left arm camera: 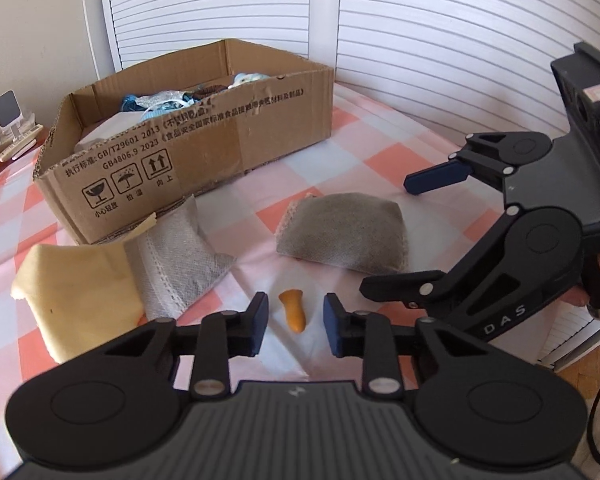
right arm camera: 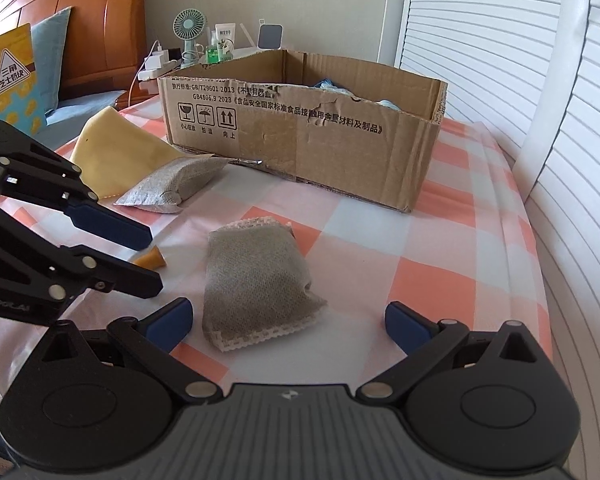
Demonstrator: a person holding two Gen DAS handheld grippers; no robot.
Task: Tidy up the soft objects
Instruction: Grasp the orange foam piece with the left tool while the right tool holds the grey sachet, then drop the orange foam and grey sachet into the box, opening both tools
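Note:
A small orange soft piece lies on the checked cloth between the fingertips of my left gripper, which is open and not touching it; it also shows in the right wrist view. A grey fabric pouch lies just beyond, and in the right wrist view it sits in front of my open, empty right gripper. A second grey pouch and a yellow cloth lie left, by the cardboard box holding several soft items.
The checked cloth covers the bed. White louvred doors stand behind and to the right. A bedside table with a fan, bottles and a charger stands behind the box. A wooden headboard is at far left.

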